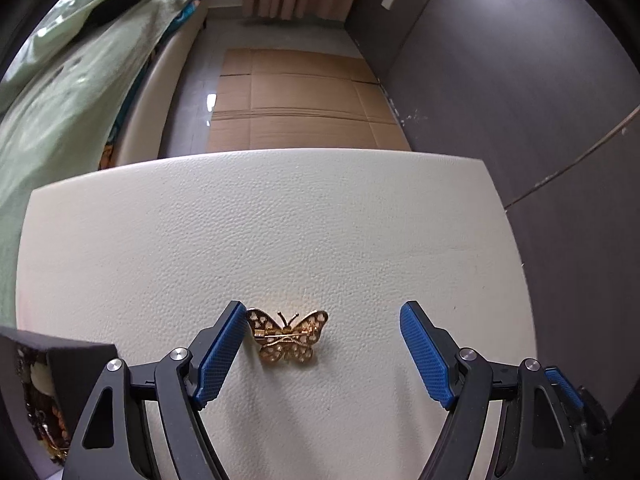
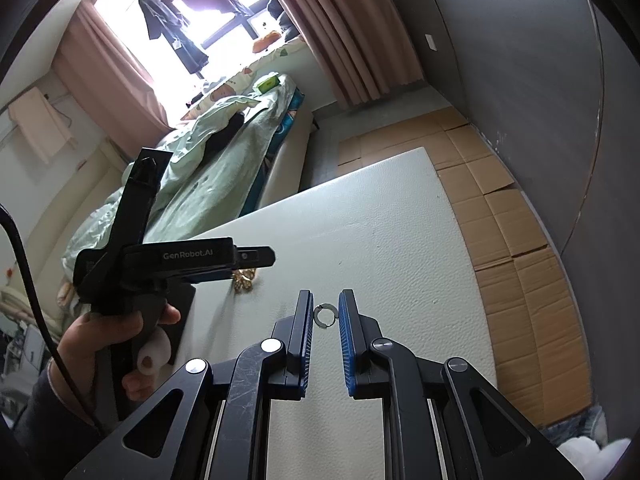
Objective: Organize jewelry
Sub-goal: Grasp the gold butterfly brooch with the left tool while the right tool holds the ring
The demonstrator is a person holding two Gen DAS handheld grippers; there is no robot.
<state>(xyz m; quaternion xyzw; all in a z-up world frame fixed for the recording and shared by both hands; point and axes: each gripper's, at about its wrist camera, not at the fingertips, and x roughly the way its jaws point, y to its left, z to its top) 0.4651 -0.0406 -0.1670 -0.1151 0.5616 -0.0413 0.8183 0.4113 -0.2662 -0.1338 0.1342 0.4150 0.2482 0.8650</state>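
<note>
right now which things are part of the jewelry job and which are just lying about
Job:
butterfly brooch
small ring
jewelry box
left gripper
right gripper

Lying about:
bed with green quilt
cardboard on floor
curtains

The desk [image 1: 280,220] has a cream, pebbled, leather-like skin with a soft matt look. On it, the butterfly brooch [image 1: 287,336] is gold-toned openwork metal, shiny, with pale inlays. The left hand-held gripper [image 1: 322,314] is matt black plastic with bright metal rivets, and its finger pads [image 1: 424,354] are blue and finely textured. Between the pads of the right hand-held gripper [image 2: 325,307], the small ring [image 2: 326,315] looks like thin, dull silver metal. The floor carries flattened brown cardboard [image 1: 300,92], matt and creased. The bed cover [image 1: 60,100] is pale green cloth, rumpled.
</note>
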